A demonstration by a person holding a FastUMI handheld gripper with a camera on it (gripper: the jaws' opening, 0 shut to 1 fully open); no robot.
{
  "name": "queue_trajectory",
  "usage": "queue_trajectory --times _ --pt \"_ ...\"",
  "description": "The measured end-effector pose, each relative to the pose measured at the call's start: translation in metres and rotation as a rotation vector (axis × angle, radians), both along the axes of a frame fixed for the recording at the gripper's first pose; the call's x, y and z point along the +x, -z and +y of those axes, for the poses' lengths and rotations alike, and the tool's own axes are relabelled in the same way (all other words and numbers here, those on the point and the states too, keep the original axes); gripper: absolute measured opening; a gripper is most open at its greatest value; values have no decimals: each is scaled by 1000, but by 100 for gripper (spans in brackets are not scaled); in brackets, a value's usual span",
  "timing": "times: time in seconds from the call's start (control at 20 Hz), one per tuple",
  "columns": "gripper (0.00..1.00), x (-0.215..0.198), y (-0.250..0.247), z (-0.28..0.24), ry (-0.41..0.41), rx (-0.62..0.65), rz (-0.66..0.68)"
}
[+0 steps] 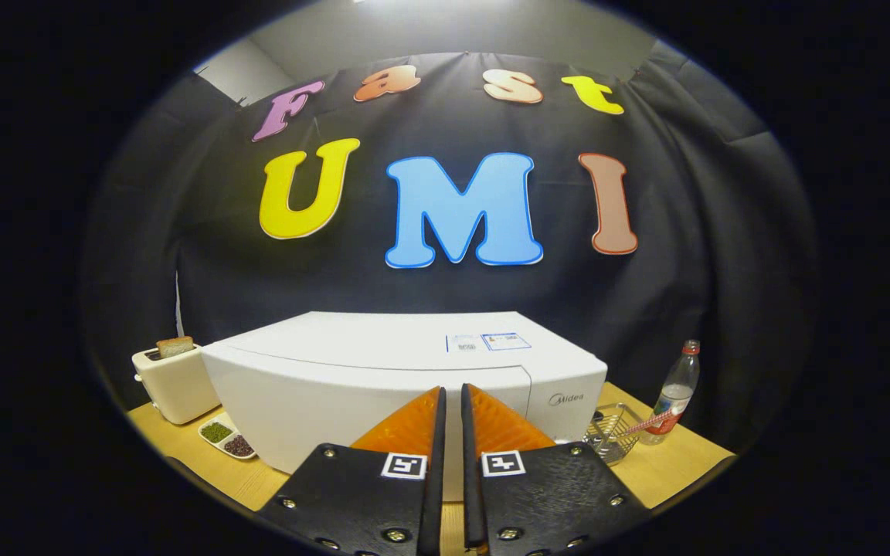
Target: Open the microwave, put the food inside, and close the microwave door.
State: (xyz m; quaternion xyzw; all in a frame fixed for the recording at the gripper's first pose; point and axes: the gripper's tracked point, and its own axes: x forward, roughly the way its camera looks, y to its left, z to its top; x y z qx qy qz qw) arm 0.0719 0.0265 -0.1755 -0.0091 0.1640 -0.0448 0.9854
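Gripper [450, 398] is clenched with nothing in it, lined up on the boxy white microwave [406, 386], door shut, probably to reach its handle; hard to tell.

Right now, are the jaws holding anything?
No, nothing. The gripper has its jaws nearly together with only a thin bare gap between them, in front of the closed microwave.

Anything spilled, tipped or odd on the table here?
Nothing stands out. The microwave sits shut, the toaster, bottle and wire basket stand upright, and the gripper has its jaws nearly together, holding nothing.
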Motion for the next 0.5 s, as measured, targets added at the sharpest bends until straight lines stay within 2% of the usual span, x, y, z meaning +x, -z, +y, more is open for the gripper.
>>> queue_trajectory --times 0.15,0.3,0.5 --pt "12 6 -39 -1 4 -38 -78" --pt "11 7 -73 3 3 5 -134" --pt "11 8 -99 -10 -9 42 -141"
